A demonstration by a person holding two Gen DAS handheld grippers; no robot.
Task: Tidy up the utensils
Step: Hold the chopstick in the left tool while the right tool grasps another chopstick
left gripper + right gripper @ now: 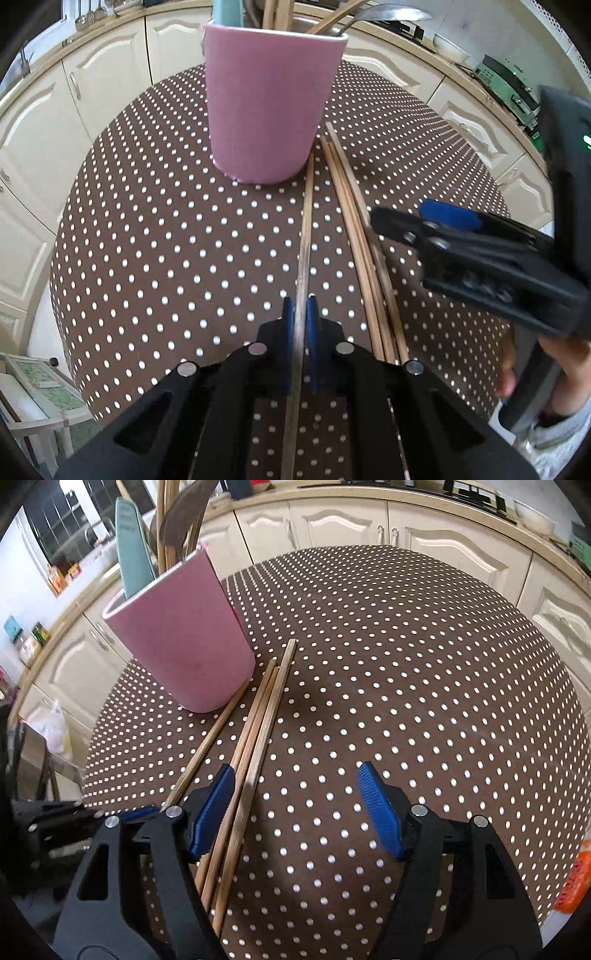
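Note:
A pink utensil holder (pixel 267 103) stands on the polka-dot table (pixel 147 240); it holds wooden sticks, a metal spoon and a teal utensil. My left gripper (pixel 301 306) is shut on a single wooden chopstick (pixel 307 221) whose far tip lies by the holder's base. Three more chopsticks (pixel 354 229) lie side by side just to its right. My right gripper (pixel 295 790) is open over the table, with those three chopsticks (pixel 258 720) between its jaws near the left finger. The holder (pixel 181 642) stands ahead on its left. The right gripper (pixel 443 229) also shows in the left wrist view.
Cream kitchen cabinets (pixel 332 520) and a countertop curve round behind the table. A bowl (pixel 450 48) and a green appliance (pixel 506 81) sit on the counter at the right. An orange packet (pixel 576 882) lies at the table's right edge.

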